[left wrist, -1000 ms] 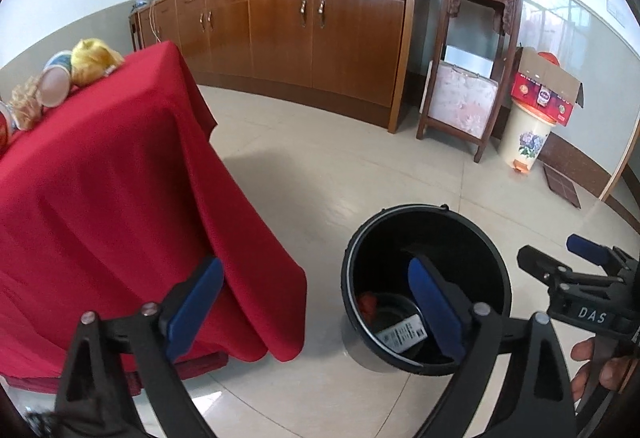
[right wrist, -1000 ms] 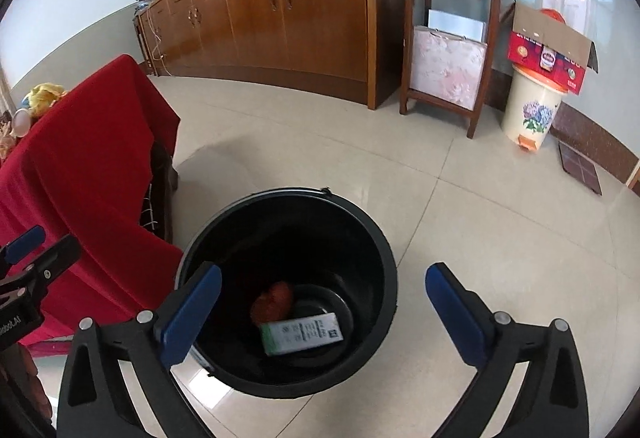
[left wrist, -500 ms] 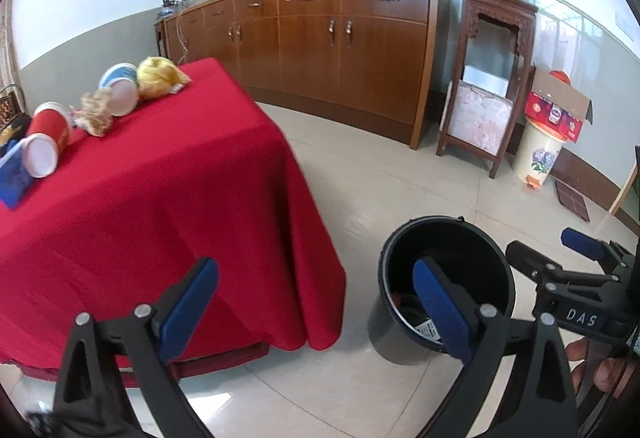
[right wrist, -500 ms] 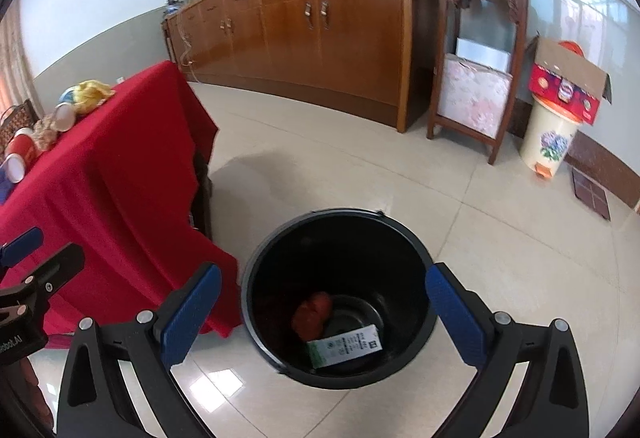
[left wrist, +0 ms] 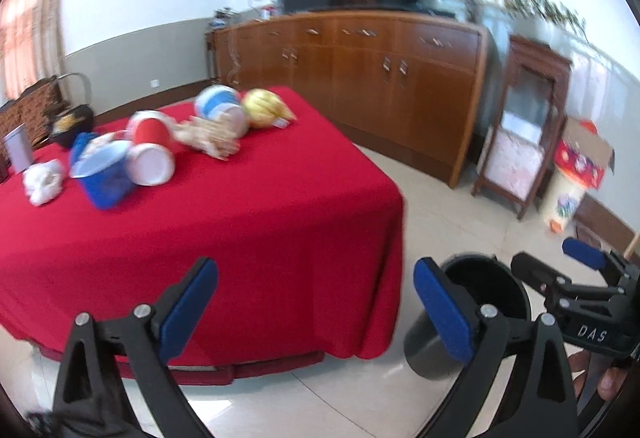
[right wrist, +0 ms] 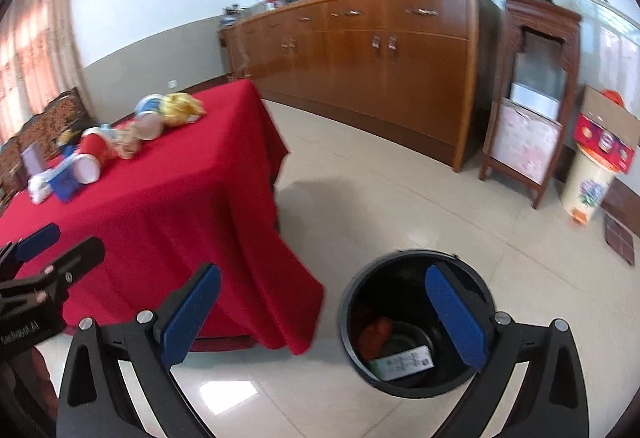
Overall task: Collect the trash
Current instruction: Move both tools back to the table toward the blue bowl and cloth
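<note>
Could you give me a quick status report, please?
Left gripper and right gripper open, empty. Trash on red table; bin on floor. Path unobstructed.

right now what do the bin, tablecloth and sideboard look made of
Bin: likely plastic, black, smooth, thin rim.
Tablecloth: red fabric, matte; it hangs in soft folds at the corner.
Sideboard: wood or wood veneer, glossy brown with light reflections, small metal handles.

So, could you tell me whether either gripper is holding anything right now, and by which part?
Nothing is held. The left gripper and the right gripper are both open, with nothing between their fingers.
</note>
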Tool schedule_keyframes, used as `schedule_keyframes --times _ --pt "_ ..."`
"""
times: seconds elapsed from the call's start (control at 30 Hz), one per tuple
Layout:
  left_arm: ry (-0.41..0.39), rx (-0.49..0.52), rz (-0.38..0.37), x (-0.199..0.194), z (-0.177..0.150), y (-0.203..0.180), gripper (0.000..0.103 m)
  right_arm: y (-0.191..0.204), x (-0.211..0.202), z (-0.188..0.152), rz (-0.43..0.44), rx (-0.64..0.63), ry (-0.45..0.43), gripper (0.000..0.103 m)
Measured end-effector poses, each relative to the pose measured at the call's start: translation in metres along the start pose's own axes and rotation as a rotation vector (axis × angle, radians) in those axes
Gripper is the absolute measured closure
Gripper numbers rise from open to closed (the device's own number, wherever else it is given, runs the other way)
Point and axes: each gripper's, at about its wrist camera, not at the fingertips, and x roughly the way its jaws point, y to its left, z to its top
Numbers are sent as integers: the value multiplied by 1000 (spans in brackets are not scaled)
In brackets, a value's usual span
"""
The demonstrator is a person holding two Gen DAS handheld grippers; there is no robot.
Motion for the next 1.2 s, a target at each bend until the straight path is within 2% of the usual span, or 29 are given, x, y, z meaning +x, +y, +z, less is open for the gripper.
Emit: schedule_keyframes --times 0.13,0.33,0.5,0.6,0.77,0.93,1.07,1.2 --pt "-40 -76 29 -19 5 41 1 34 0 12 85 -53 -10 0" --pt "-103 -134 150 -36 11 94 1 92 9 32 175 -109 -10 0" --pt "-86 -172 219 -24 16 136 1 135 23 49 190 -164 17 0" --pt "-65 -190 227 -9 24 158 1 156 34 62 203 -199 13 0" --pt "-65 -203 249 10 32 181 3 181 60 81 206 -237 25 0" --pt "-24 -202 249 35 36 189 5 195 86 93 214 -262 47 0" --pt "3 -210 249 54 44 193 7 209 106 103 228 -278 61 8" --pt "35 -200 256 72 47 194 7 223 131 111 245 -291 88 11"
